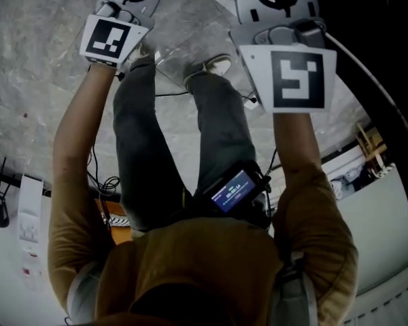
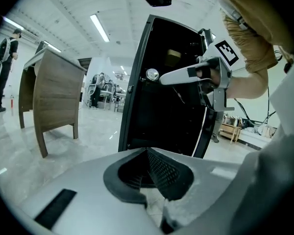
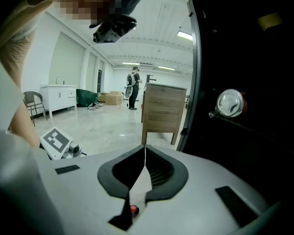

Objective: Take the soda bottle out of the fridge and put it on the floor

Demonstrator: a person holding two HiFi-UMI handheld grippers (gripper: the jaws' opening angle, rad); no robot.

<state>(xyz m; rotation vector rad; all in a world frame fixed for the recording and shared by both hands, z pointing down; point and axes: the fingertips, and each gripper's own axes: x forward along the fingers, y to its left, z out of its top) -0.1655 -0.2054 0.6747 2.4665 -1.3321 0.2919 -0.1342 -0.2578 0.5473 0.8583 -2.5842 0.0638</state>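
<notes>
Right gripper view: right gripper (image 3: pixel 145 150) closed, empty; probable soda bottle (image 3: pixel 230 103) upper-right, apart.

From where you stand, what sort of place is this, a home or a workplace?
Probably a large lab or workshop hall: ceiling strip lights, a wide polished floor, and a black fridge standing in the open near a wooden cabinet.

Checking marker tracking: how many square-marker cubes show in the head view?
2. The left cube is at upper left, the right cube at upper right, both near the top edge. None looks hidden.
</notes>
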